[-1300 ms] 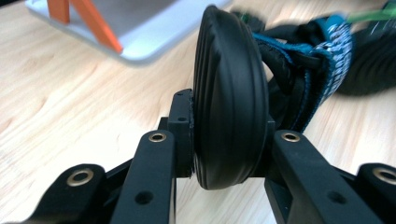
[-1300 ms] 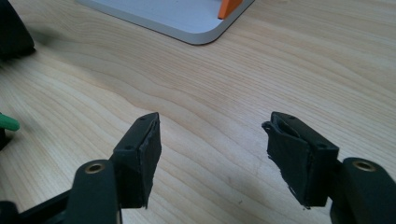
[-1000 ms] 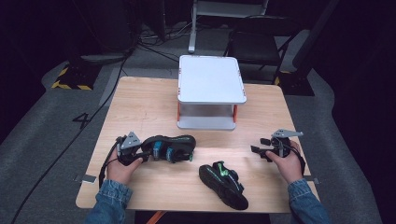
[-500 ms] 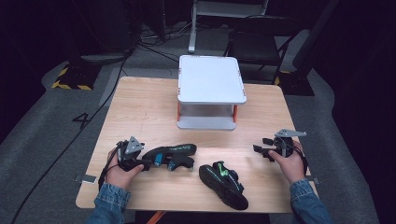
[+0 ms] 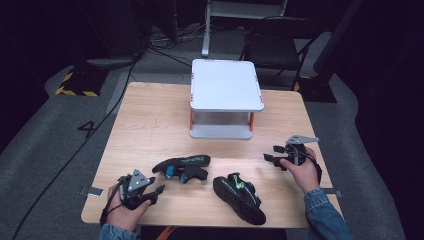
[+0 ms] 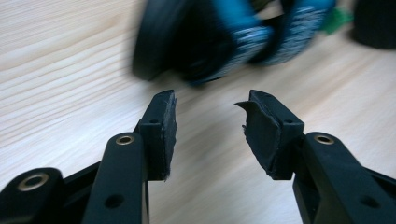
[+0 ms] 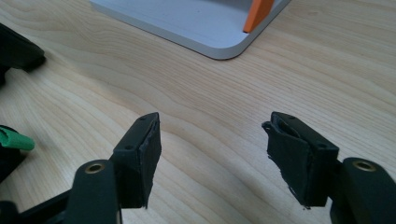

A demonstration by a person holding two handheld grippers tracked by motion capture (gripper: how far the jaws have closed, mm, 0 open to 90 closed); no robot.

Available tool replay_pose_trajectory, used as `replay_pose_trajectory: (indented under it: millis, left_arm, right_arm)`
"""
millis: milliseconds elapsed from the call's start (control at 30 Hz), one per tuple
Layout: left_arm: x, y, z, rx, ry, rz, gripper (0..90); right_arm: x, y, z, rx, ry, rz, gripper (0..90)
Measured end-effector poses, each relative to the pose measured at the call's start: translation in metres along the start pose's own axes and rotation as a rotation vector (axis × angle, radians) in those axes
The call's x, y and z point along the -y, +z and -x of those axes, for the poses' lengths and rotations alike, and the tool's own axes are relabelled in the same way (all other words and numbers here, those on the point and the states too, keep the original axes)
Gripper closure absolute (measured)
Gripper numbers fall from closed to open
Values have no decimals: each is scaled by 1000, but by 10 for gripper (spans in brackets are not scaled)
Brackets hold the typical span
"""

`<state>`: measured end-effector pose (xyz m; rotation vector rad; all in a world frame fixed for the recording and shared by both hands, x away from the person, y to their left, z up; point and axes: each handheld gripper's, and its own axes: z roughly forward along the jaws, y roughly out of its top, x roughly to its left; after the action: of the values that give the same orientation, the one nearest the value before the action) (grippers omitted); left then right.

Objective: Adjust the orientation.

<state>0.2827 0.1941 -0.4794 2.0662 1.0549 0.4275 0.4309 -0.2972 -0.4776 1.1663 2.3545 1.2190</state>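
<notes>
Two black sandals with teal and green straps are seen on the pale wooden worktop (image 5: 150, 120). The left black sandal with teal straps (image 5: 182, 167) lies on its side near the front left, and the right black sandal with a green strap (image 5: 239, 197) lies just beside it, toward the front edge. The left gripper (image 5: 159, 190) is held low at the front left corner, just short of the left sandal and apart from it; its fingers (image 6: 161, 130) have just been closing, are released, and nothing is seen between them. The right gripper (image 5: 269, 159) is held over bare wood at the right, well apart from both sandals, its fingers (image 7: 140, 154) spread wide and empty. A white two-tier metal stand with orange posts (image 5: 225, 85) is set behind the sandals
</notes>
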Motion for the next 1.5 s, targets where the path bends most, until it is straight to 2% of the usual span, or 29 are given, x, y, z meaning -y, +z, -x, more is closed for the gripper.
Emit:
replay_pose_trajectory:
  millis: [33, 100, 133, 200, 267, 300, 333, 367, 400, 467, 600, 633, 700, 767, 833, 867, 900, 933, 967, 1033, 1100, 1167, 1233, 1267, 1367, 1433, 1500]
  left_arm:
    - [-2, 4, 3, -15, 17, 9, 512]
    - [-5, 14, 6, -46, 6, 25, 433]
    - [-6, 18, 6, -70, -7, 25, 424]
    - [-11, 26, 6, -119, -38, 25, 423]
    - [-16, 33, 6, -140, -47, 37, 429]
    - [-18, 36, 6, -144, -46, 41, 436]
    - [-20, 38, 6, -153, -31, 49, 480]
    - [-22, 39, 5, -142, -24, 53, 570]
    - [-24, 39, 4, -139, -33, 60, 614]
    - [-27, 37, -1, -121, -40, 92, 638]
    - [-30, 27, -11, -57, -38, 111, 657]
    - [-30, 21, -12, -36, -30, 111, 659]
    - [-27, 6, -13, 8, 35, 104, 661]
    - [-25, -6, -14, 76, 86, 108, 662]
    - [-25, -13, -16, 140, 108, 96, 662]
    - [-26, -14, -17, 157, 121, 79, 661]
    - [-27, -13, -19, 162, 117, 70, 660]
    - [-29, -11, -21, 169, 82, 54, 658]
    - [-31, -8, -25, 171, 40, 42, 656]
    - [-36, -2, -33, 162, -9, 28, 656]
    - [-43, 9, -41, 133, -42, 19, 657]
    - [-48, 18, -46, 99, -43, 30, 660]
    - [-53, 28, -49, 38, -24, 60, 651]
    - [-56, 34, -50, 24, -20, 62, 644]
    - [-67, 51, -56, 22, -39, 53, 643]
    - [-75, 62, -57, 20, -28, 39, 643]
    - [-82, 74, -56, 21, 2, 36, 643]
  right_arm:
    - [0, 1, -1, 1, 2, -4, 357]
    - [0, 2, -1, -3, -4, -6, 357]
    - [1, 2, -2, -2, 0, -10, 357]
    - [2, 1, -1, 1, -1, -10, 357]
    - [4, 0, 0, 6, 5, -13, 357]
    - [5, 0, 0, 9, 7, -13, 357]
    - [5, -1, 1, 10, 8, -15, 357]
    - [6, -2, 2, 14, 3, -11, 357]
    - [7, -3, 2, 15, 12, -13, 357]
    - [9, -6, 3, 22, 14, -12, 357]
    - [13, -11, 5, 34, 27, -12, 357]
    - [14, -12, 6, 36, 27, -11, 357]
    - [15, -16, 7, 41, 34, -5, 356]
    - [18, -19, 9, 49, 48, 1, 356]
    - [21, -20, 13, 57, 60, -7, 356]
    - [23, -20, 14, 59, 66, -9, 356]
    - [24, -20, 15, 61, 68, -10, 356]
    - [24, -20, 14, 60, 70, -17, 356]
    - [24, -21, 13, 59, 65, -14, 356]
    - [24, -21, 12, 61, 57, -13, 355]
    - [26, -23, 11, 65, 60, -15, 355]
    - [28, -25, 12, 69, 62, -17, 354]
    - [30, -27, 13, 77, 70, -15, 355]
    - [31, -28, 14, 79, 75, -18, 354]
    - [35, -31, 16, 88, 89, -21, 354]
    - [36, -31, 17, 90, 85, -19, 354]
    - [38, -32, 16, 93, 90, -25, 354]
